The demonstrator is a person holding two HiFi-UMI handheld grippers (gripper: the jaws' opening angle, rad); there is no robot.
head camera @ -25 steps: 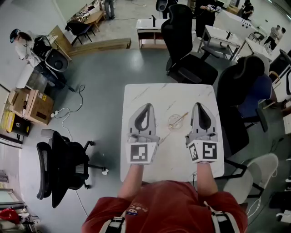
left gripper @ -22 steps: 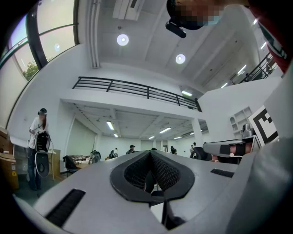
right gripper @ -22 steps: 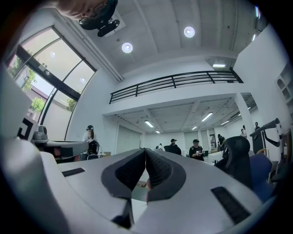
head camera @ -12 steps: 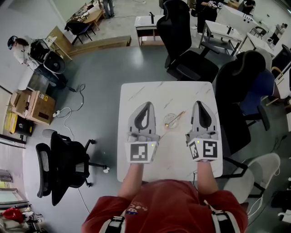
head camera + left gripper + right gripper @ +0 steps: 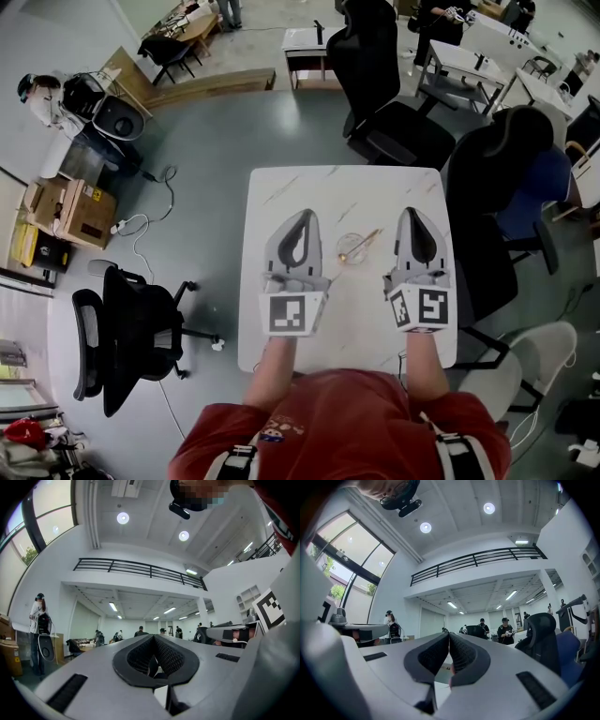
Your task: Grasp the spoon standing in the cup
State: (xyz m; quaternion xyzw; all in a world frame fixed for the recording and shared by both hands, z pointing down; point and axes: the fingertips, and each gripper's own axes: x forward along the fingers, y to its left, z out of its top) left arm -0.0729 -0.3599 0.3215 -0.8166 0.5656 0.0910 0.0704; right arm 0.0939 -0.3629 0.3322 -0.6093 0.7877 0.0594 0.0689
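Only head view plainly shows spoon (image 5: 367, 239), cup (image 5: 341, 242).

The person wears a red shirt (image 5: 347, 422) with pale shoulder straps (image 5: 236, 463). The left gripper (image 5: 301, 221) and right gripper (image 5: 413, 216) are pale grey, with black jaws and black-and-white marker cubes (image 5: 291, 315).

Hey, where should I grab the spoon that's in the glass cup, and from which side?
Take the spoon by the free end of its handle, which leans out over the rim of the cup toward the right gripper. Come in from that side, jaws across the thin handle above the glass. Its jaws are together now, so it likely needs opening first.
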